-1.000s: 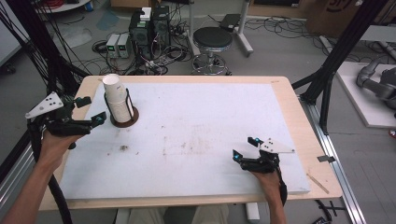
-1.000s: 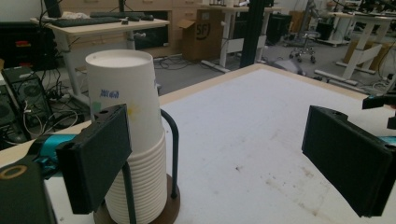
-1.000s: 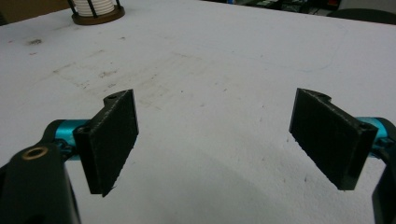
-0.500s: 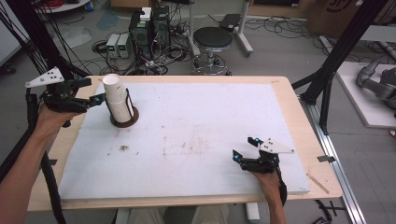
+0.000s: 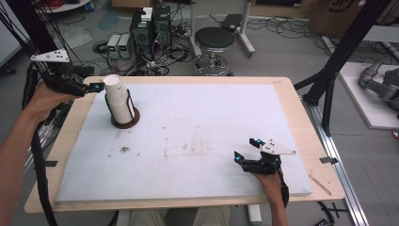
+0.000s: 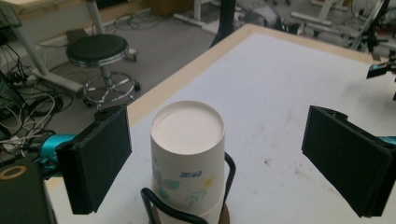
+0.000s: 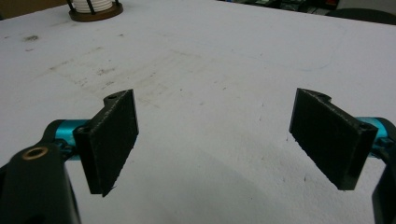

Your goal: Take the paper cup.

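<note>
A stack of upside-down white paper cups [image 5: 117, 95] stands in a black wire holder on a round brown base [image 5: 125, 119], at the back left of the white mat [image 5: 202, 127]. My left gripper [image 5: 93, 84] hovers open just left of the stack's top. In the left gripper view the top cup [image 6: 188, 140] sits between and a little beyond the wide-apart jaws of that gripper [image 6: 217, 126], with the wire holder [image 6: 230, 173] below. My right gripper [image 5: 245, 149] rests open low over the mat's front right, nothing between its jaws [image 7: 212, 116]. The holder base [image 7: 95, 10] lies far off.
The wooden table edge [image 5: 291, 108] frames the mat. Behind the table stand a black stool [image 5: 214, 40], computer boxes [image 5: 150, 28] and floor cables. Black frame posts [image 5: 339, 61] rise at the right. The mat carries faint stains [image 5: 124, 149].
My left gripper has moved away from the person and risen, from beside the holder's lower part to the level of the cup stack's top. The right gripper has stayed put.
</note>
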